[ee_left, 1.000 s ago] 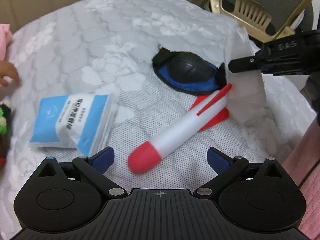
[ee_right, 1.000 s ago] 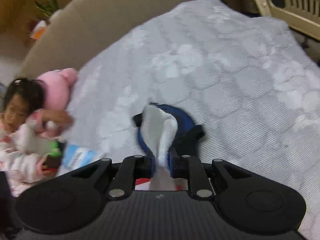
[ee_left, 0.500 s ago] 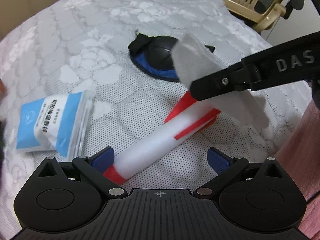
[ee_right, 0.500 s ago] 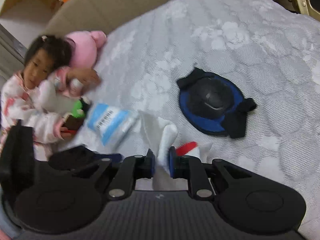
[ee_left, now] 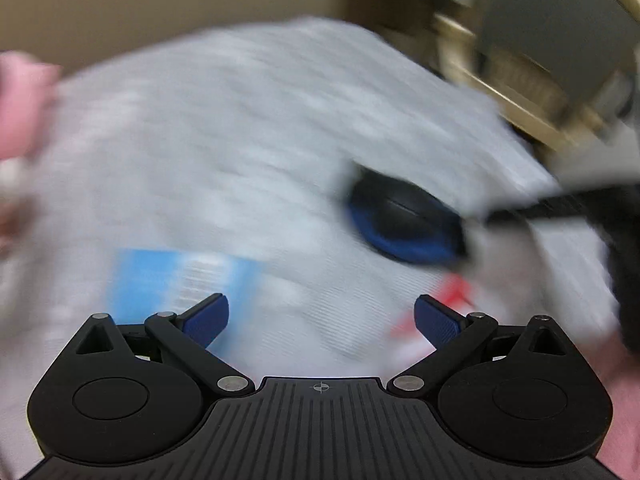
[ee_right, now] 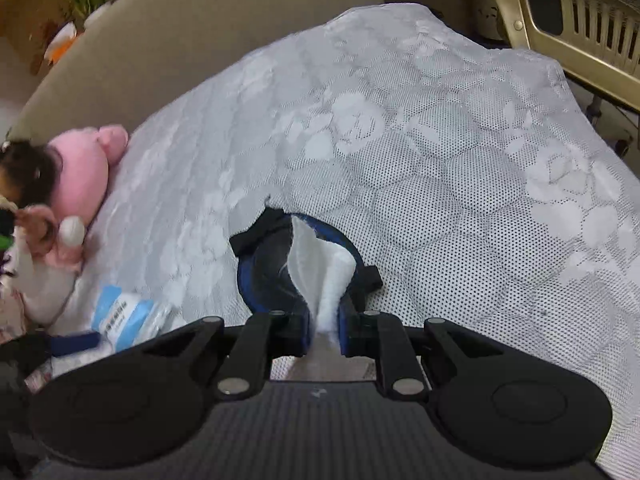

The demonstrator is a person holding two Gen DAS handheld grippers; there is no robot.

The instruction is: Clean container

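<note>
The left wrist view is badly blurred by motion. My left gripper (ee_left: 322, 320) stands open over the bedspread with nothing between its fingers. Only red and white streaks of the red-and-white container (ee_left: 454, 292) show by its right finger. My right gripper (ee_right: 324, 332) is shut on a white wipe (ee_right: 320, 276) that sticks up between its pads. It hangs just above a blue-and-black padded pouch (ee_right: 264, 272), also seen in the left wrist view (ee_left: 404, 224). The right gripper's black finger (ee_left: 560, 204) reaches in from the right in the left wrist view. The container is hidden in the right wrist view.
A blue-and-white wipes packet (ee_right: 124, 316) lies on the grey lace bedspread (ee_right: 460, 200), left of the pouch. A child with a pink plush toy (ee_right: 88, 168) sits at the left edge. A gold chair (ee_right: 580, 20) stands beyond the far right.
The left wrist view has swung, so the container slid from the centre to the lower right. The right gripper, still shut on the wipe, moved back over the pouch.
</note>
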